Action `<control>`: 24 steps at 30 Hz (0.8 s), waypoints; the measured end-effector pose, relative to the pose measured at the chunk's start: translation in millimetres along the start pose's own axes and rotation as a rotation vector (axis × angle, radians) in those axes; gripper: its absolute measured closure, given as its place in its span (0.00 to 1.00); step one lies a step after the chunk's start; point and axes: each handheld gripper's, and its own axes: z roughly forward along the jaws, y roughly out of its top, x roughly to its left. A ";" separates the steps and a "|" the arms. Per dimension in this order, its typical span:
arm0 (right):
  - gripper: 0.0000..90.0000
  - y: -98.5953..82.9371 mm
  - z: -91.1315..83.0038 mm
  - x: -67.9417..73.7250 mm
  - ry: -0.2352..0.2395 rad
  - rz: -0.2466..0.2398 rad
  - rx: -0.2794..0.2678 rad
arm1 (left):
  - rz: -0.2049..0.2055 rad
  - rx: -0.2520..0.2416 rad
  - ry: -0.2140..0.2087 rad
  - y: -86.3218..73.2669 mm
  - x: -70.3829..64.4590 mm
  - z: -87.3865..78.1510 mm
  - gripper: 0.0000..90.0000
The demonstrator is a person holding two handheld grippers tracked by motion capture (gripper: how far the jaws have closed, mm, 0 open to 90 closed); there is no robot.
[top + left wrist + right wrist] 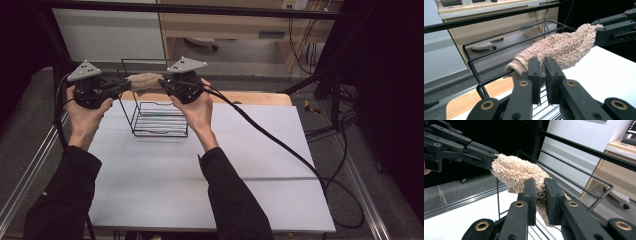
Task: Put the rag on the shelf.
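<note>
A beige fluffy towel (144, 82) is stretched between both grippers above a black wire rack (159, 120) at the back of the white table. My left gripper (125, 86) is shut on the towel's left end (524, 62), and my right gripper (162, 84) is shut on its right end (541, 192). In the left gripper view the towel (561, 47) runs up to the other gripper's jaws at the upper right. In the right gripper view the towel (516, 171) reaches the other gripper at the upper left. The towel hangs just over the rack's top bars (506, 42).
The white table top (200, 170) lies in front of the rack, with a wooden strip (255, 97) along its back edge. A black cable (280, 145) trails from the right gripper across the table to the right. Cabinets (225, 25) stand behind.
</note>
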 end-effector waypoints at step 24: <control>0.84 -9.0 2.8 3.6 0.012 -0.013 0.009 | -0.070 0.059 -0.060 1.5 -10.7 7.0 0.99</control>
